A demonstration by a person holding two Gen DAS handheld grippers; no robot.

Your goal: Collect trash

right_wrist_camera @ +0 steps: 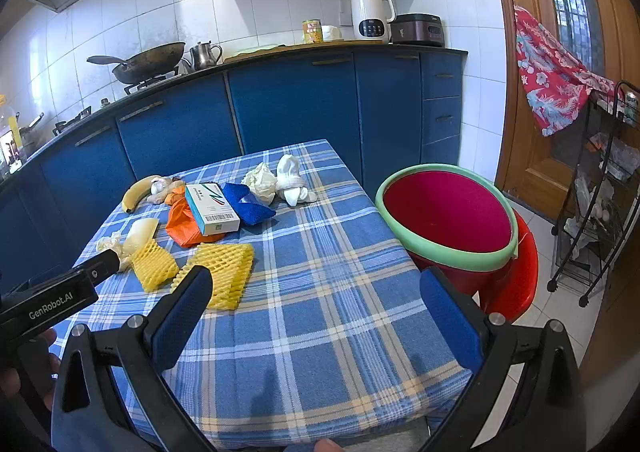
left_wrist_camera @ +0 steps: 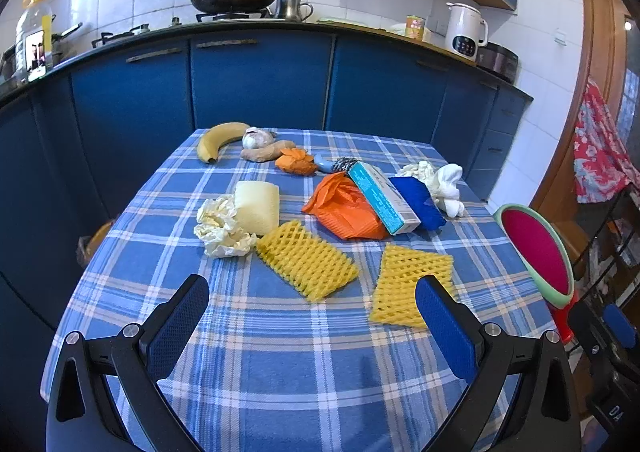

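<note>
- Two grippers hang over the near edge of the plaid tablecloth (left_wrist_camera: pixel 280 352), both with jaws spread wide and nothing between them, which reads as a starting stance before any pick.
- Just ahead of the left gripper (left_wrist_camera: pixel 312 308), between its fingers, lies a yellow foam fruit net (left_wrist_camera: pixel 306 260); a second foam net (left_wrist_camera: pixel 408 284) touches its right fingertip.
- Beyond the nets sit a crumpled paper wad (left_wrist_camera: pixel 220 228), an orange plastic bag (left_wrist_camera: pixel 344 211) under a teal-and-white carton (left_wrist_camera: pixel 382 197), a blue cloth (left_wrist_camera: pixel 420 201) and white tissue (left_wrist_camera: pixel 444 183).
- The trash looks light, soft and crushable: open mesh foam, wrinkled film and paper.
- The right gripper (right_wrist_camera: pixel 316 296) sits nearer the red basin with a green rim (right_wrist_camera: pixel 448 217), which stands off the table's right edge, probably placed there as the bin so drops are short.
- Banana (left_wrist_camera: pixel 220 139), garlic (left_wrist_camera: pixel 256 137) and ginger (left_wrist_camera: pixel 266 151) lie farthest ahead, likely not trash.
</note>
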